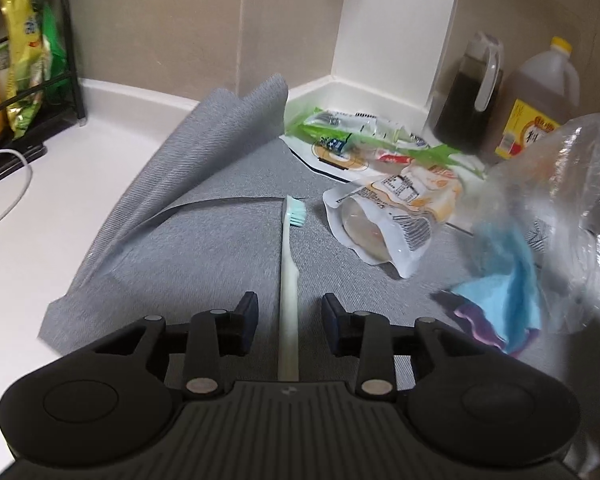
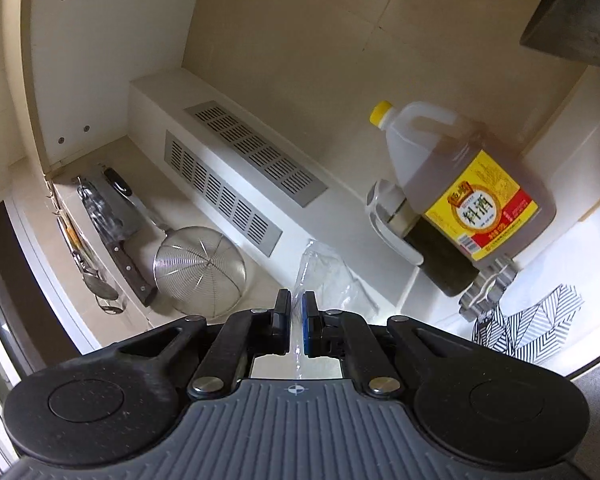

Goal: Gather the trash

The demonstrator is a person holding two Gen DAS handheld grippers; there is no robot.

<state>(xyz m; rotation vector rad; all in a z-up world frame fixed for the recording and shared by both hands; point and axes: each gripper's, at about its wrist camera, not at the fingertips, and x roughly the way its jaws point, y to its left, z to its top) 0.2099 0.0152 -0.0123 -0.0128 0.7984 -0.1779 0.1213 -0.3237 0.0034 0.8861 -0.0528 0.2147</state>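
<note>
The left hand-held gripper [image 1: 290,316] hangs over the grey mat [image 1: 204,248] on the bench, jaws spread, and the toothbrush [image 1: 289,276] lies right down the gap between them, neither pad touching it. Its long axis runs straight away from the gripper toward the back wall, the mint bristle head [image 1: 295,211] at the far end and facing right, the pale handle end running out of sight under the gripper body. That line-up looks deliberate: with the handle centred in the gap, the jaws can close across its narrow width.

Over on the right, the right hand-held gripper [image 2: 297,312] is pinching the rim of the clear plastic bag [image 2: 324,276], pads pressed together on the film. In the left wrist view the bag [image 1: 560,208] hangs at the mat's right edge with blue and purple scraps [image 1: 500,304] inside it, seemingly held up as the collecting sack, close enough to drop things in.

More trash waits toward the far right corner: a torn white pouch [image 1: 388,220] and a heap of green and clear wrappers [image 1: 364,136]. Behind them the yellow-capped jug [image 1: 540,96] and dark bottle [image 1: 466,96] stand against the wall, apparently kitchen stock and not litter.
</note>
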